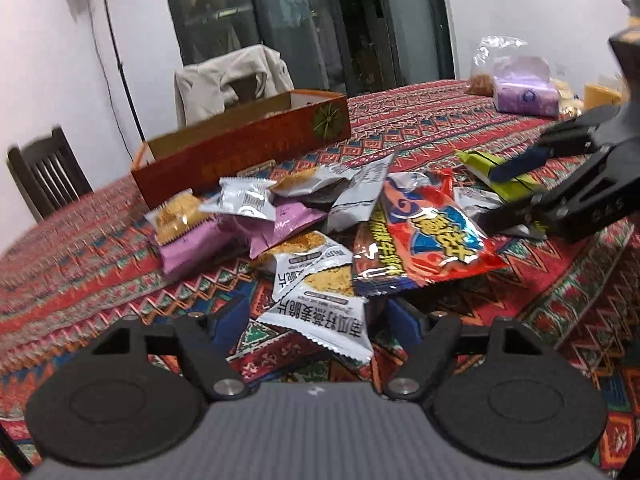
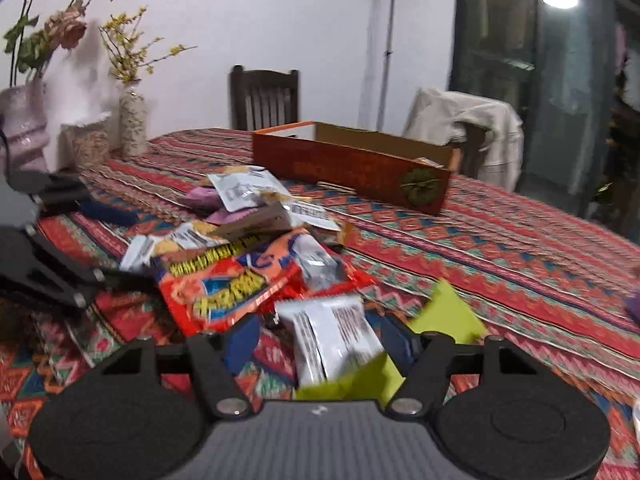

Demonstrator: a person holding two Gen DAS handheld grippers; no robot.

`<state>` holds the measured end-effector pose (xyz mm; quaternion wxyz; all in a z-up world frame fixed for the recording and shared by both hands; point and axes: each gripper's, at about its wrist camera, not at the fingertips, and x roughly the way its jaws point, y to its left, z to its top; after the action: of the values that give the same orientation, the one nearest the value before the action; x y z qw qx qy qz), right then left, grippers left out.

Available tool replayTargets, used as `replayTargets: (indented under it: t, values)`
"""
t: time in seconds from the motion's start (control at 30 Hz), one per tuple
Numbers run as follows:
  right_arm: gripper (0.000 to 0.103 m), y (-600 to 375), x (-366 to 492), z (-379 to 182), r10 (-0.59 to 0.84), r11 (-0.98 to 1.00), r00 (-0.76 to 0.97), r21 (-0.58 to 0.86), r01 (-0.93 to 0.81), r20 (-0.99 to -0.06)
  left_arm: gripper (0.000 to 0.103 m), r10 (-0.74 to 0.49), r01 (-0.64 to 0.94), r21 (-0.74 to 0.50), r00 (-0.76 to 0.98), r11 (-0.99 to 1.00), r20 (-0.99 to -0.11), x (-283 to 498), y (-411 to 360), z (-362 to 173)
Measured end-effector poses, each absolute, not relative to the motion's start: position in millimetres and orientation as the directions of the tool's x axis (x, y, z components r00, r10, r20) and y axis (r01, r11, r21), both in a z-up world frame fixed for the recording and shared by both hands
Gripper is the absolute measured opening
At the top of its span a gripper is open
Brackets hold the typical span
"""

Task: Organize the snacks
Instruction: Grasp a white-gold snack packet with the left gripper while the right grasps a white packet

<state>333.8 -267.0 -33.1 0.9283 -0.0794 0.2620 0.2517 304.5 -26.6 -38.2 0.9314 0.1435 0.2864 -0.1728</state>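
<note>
A pile of snack packets lies on the patterned tablecloth: a big red chip bag [image 1: 432, 236] [image 2: 224, 288], white cracker packets [image 1: 320, 308], purple packets [image 1: 192, 240]. An open orange cardboard box [image 1: 240, 152] [image 2: 352, 164] stands behind the pile. My left gripper [image 1: 316, 320] is open, its fingers on either side of a white cracker packet. My right gripper [image 2: 320, 336] [image 1: 516, 188] is open around a lime-green packet [image 2: 444, 320] [image 1: 500, 176] with a white label packet [image 2: 336, 336] on top of it.
Vases with dried flowers [image 2: 132, 120] stand at the table's left end. A purple tissue pack [image 1: 524, 96] and a plastic bag sit far right. Chairs [image 2: 264, 96] stand beyond the table, one draped with a cloth [image 1: 228, 76].
</note>
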Motion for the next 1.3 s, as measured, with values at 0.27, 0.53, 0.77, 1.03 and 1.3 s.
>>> replayTargets:
  t: [0.27,0.53,0.77,1.03,1.3]
  values:
    - [0.071,-270,367,-48,0.452,0.837,0.646,0.043,-0.545,-0.615,0.058,-0.286,0.42,0.077,0.73,0.904,-0.621,300,-24,-40]
    - [0.053,-278,339,-47,0.414,0.866,0.669,0.039,-0.499,-0.618,0.062,-0.196,0.252,-0.01,0.724,0.968,-0.661,240,12,-35]
    - [0.053,-255,290,-50,0.424,0.871,0.69,0.054,-0.489,-0.587,0.079,-0.194,0.255,0.004,0.746,0.967,-0.637,227,9,-36]
    - [0.055,-246,279,-53,0.409,0.884,0.717,0.049,-0.465,-0.565,0.054,-0.196,0.256,-0.003,0.732,0.967,-0.652,242,-8,-36]
    - [0.045,-252,257,-50,0.441,0.866,0.695,0.066,-0.496,-0.568,0.054,-0.21,0.243,-0.036,0.746,0.969,-0.632,213,-11,-30]
